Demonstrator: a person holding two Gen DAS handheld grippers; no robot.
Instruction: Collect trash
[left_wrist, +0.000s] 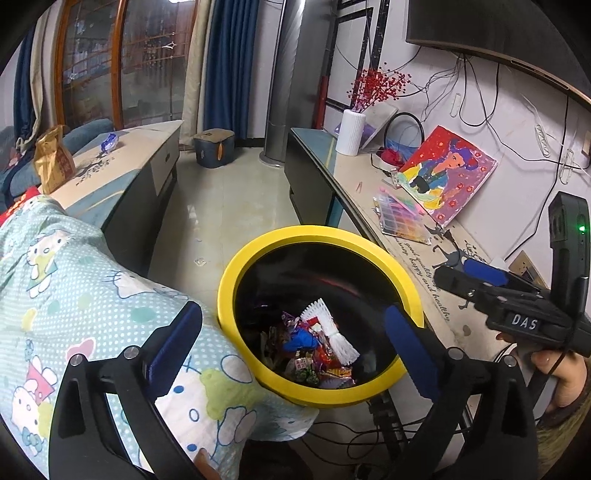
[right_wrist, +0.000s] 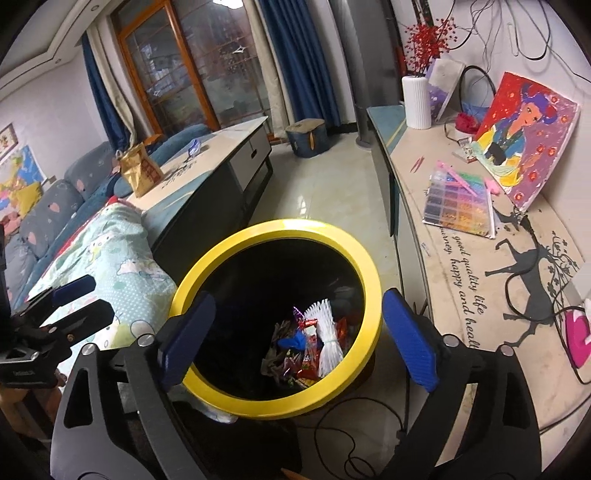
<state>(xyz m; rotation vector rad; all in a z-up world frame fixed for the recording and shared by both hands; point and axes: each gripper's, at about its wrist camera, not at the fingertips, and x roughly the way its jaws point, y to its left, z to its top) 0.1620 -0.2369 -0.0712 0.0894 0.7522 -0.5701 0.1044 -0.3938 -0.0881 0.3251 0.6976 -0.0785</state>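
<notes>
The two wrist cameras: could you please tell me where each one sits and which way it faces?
Left wrist: sits on the left gripper, faces down into the yellow-rimmed bin; its open fingers, the right gripper and a hand show.
Right wrist: sits on the right gripper, faces down into the bin; its open fingers and the left gripper show.
Shared: bin, wrappers, painting, white vase.

Both wrist cams over bin (left_wrist: 236, 275) (close)

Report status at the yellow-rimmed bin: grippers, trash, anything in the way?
Left gripper and right gripper open, empty, over the bin. Wrappers lie in the bottom. Bin mouth unobstructed; patterned blanket against its left side.
</notes>
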